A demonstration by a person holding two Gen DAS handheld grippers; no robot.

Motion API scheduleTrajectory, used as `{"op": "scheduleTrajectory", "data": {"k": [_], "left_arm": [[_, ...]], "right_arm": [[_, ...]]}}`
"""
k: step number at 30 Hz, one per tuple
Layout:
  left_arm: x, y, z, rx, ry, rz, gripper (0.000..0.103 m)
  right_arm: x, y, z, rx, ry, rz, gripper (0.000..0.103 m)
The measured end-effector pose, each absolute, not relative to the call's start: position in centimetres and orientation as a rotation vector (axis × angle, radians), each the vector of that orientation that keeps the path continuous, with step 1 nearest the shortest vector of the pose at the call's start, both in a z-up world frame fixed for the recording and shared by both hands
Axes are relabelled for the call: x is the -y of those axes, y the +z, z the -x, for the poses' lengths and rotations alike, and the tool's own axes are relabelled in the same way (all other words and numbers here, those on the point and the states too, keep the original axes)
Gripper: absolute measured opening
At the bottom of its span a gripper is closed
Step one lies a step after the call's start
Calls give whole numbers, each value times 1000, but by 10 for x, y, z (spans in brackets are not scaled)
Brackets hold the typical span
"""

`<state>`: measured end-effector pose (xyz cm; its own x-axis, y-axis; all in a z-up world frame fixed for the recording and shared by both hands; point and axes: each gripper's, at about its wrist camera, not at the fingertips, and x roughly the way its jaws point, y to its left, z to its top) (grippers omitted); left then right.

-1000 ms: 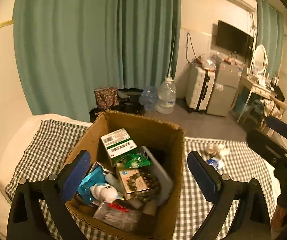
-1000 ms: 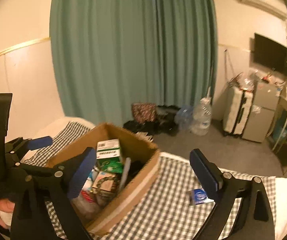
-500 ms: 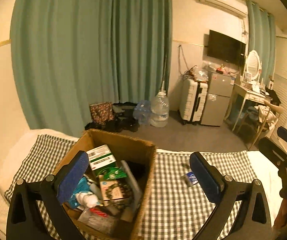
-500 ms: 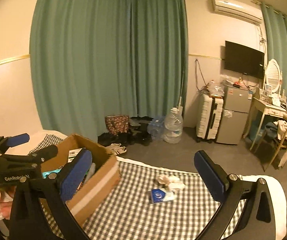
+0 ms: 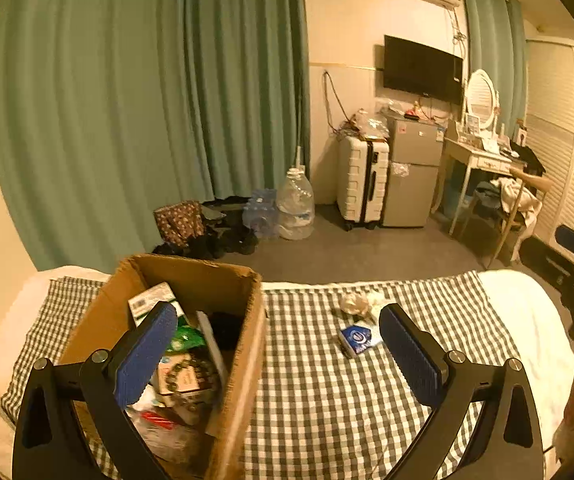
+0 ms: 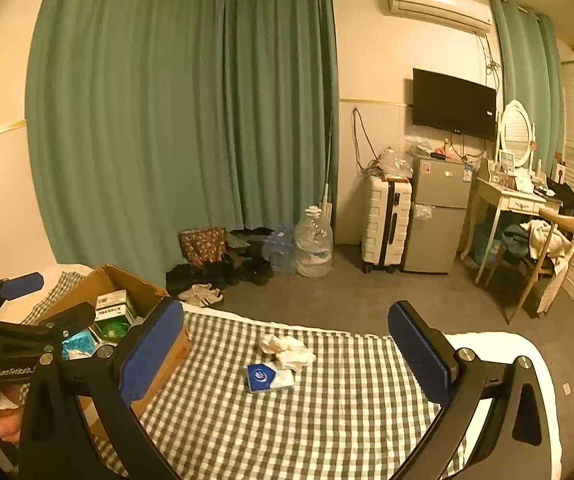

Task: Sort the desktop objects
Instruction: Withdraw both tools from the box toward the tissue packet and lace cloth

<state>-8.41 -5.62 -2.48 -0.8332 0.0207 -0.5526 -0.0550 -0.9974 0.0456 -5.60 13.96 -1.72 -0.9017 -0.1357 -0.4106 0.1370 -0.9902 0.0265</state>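
Observation:
An open cardboard box (image 5: 243, 344) stands on the left of a green checked cloth (image 5: 327, 400), filled with several small packs and boxes; it also shows in the right wrist view (image 6: 127, 280). A blue and white packet (image 6: 268, 376) and crumpled white tissues (image 6: 287, 350) lie on the cloth to the right of the box; the packet also shows in the left wrist view (image 5: 357, 338). My left gripper (image 5: 277, 354) is open and empty above the box's right wall. My right gripper (image 6: 287, 354) is open and empty above the packet and tissues.
The cloth covers a white bed (image 6: 499, 350) whose far edge drops to a grey floor. Beyond it are shoes (image 6: 201, 296), a water jug (image 6: 313, 248), a suitcase (image 6: 387, 224), a small fridge (image 6: 435, 220) and a dressing table (image 6: 515, 204). Green curtains hang behind.
Both grippers have risen and pulled back, swinging right. The box has slid left in both views, and the packet and tissues now sit between the right gripper's fingers. Both stay open.

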Motion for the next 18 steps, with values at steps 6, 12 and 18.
{"op": "scheduleTrajectory", "data": {"k": [6, 12, 18], "left_arm": [[34, -56, 97, -120, 2878, 923, 103], [18, -101, 118, -131, 2793, 1038, 103], [10, -142, 141, -129, 2735, 1109, 103]], "right_arm": [[-151, -45, 80, 27, -2911, -711, 103], [-162, -93, 119, 40, -2854, -843, 103], [-173, -147, 161, 130, -2788, -998, 103]]}}
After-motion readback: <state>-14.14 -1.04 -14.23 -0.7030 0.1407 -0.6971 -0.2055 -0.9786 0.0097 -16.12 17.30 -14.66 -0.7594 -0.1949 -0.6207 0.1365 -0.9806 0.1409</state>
